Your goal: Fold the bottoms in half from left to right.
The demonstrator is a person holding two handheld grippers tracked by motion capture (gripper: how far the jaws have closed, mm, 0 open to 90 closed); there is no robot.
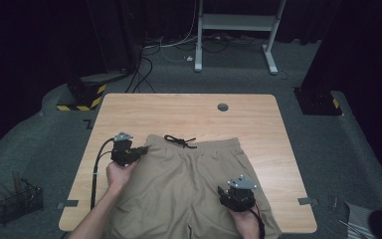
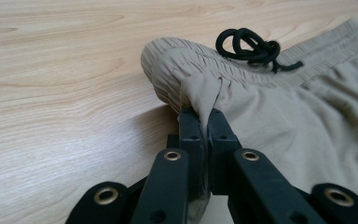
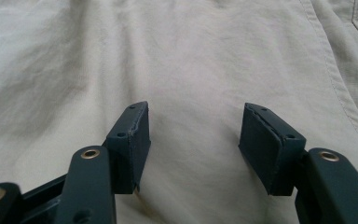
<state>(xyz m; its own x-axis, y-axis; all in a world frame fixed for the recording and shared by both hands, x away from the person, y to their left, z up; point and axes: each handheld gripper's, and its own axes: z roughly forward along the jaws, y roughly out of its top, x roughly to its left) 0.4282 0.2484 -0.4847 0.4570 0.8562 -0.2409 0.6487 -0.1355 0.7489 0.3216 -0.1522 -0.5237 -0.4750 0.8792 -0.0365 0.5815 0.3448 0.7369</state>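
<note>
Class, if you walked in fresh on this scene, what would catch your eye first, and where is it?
Beige shorts lie spread across the near half of the wooden table, a black drawstring knotted at the waistband. The left gripper pinches the waistband's corner, while the right gripper stands open over the cloth.

Beige shorts point(image 1: 189, 184), flat on table, corner pinched

Shorts point(image 1: 179, 184): lower legs and hems cut off by bottom edge of high view; right gripper view cuts the cloth on all sides. Pinched fold of cloth hidden between the jaws of the left gripper point(image 2: 204, 122). Forearm point(image 1: 92, 224) cut off at bottom edge. Right hand point(image 1: 246, 224) mostly out of frame. Contents of wire basket point(image 1: 17, 201) on floor too small and dark to tell.
</note>
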